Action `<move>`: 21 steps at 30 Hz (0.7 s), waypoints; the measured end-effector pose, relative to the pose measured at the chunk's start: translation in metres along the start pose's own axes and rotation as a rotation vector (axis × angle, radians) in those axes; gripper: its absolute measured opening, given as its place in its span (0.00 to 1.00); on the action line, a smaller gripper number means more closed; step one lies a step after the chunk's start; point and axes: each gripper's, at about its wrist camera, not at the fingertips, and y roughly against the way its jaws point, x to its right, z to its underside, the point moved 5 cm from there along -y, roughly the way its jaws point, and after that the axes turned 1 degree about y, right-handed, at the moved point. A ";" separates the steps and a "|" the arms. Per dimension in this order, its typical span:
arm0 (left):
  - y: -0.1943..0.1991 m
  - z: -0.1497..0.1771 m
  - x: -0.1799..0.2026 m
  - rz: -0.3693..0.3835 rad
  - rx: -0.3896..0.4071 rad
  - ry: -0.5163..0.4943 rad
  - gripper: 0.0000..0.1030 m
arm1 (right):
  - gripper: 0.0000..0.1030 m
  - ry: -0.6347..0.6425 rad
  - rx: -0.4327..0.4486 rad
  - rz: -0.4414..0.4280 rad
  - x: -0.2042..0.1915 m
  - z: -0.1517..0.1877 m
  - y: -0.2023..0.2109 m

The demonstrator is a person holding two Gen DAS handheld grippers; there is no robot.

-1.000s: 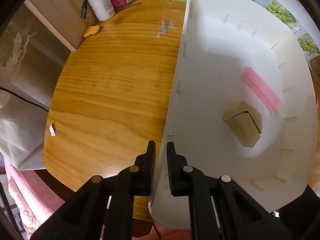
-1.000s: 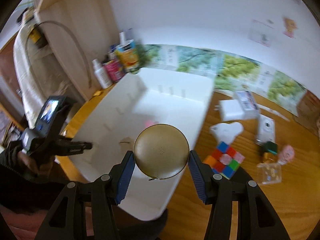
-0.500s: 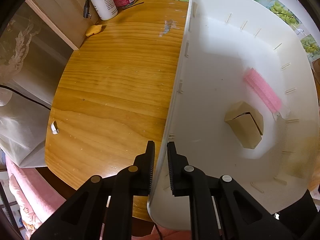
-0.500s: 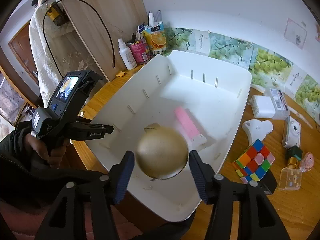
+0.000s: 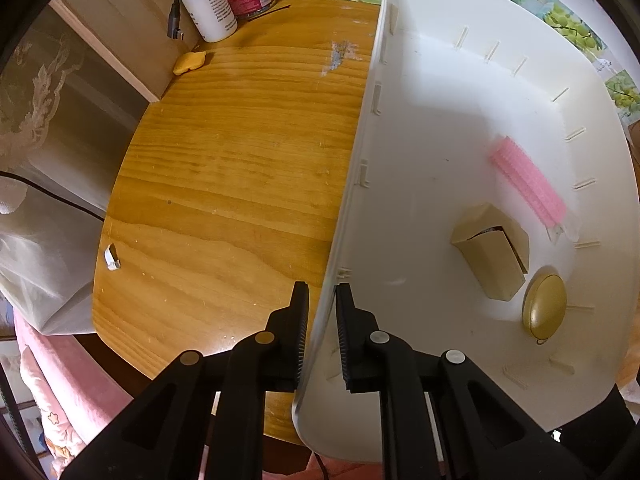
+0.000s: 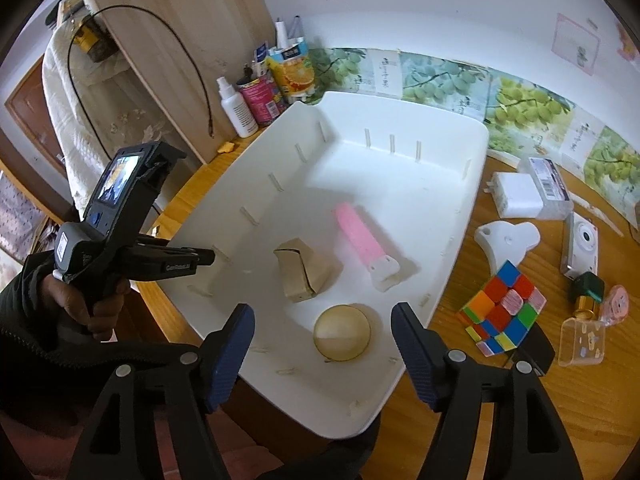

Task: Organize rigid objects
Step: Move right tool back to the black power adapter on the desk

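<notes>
A white bin (image 6: 404,168) sits on the wooden table. In it lie a round gold case (image 6: 342,333), a tan cardboard box (image 6: 302,272) and a pink comb (image 6: 360,232). My right gripper (image 6: 322,322) is open and empty just above the gold case. My left gripper (image 5: 322,300) is shut on the bin's left wall (image 5: 352,184); it also shows in the right wrist view (image 6: 208,257). The left wrist view shows the gold case (image 5: 545,311), box (image 5: 492,250) and comb (image 5: 528,182) too.
Right of the bin lie a Rubik's cube (image 6: 502,308), a white plastic part (image 6: 506,240), a white charger (image 6: 518,194), a small camera (image 6: 580,248) and a clear box (image 6: 582,338). Bottles and cans (image 6: 260,96) stand at the back left by a wooden cabinet (image 6: 180,40).
My right gripper moved over the bin, opened and let go of the gold case, which now lies in the bin's near corner. The left gripper kept its hold on the bin wall.
</notes>
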 end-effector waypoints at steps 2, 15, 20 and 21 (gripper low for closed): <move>0.001 -0.001 0.001 -0.006 0.003 -0.008 0.14 | 0.69 -0.010 -0.001 0.006 0.003 0.001 0.000; 0.002 -0.018 0.008 -0.046 0.016 -0.044 0.16 | 0.69 -0.129 0.018 0.084 0.045 0.013 0.015; 0.002 -0.019 0.011 -0.048 0.014 -0.047 0.17 | 0.70 -0.189 0.016 0.152 0.070 0.021 0.018; 0.002 -0.020 0.011 -0.048 0.014 -0.046 0.17 | 0.70 -0.199 0.011 0.168 0.075 0.024 0.018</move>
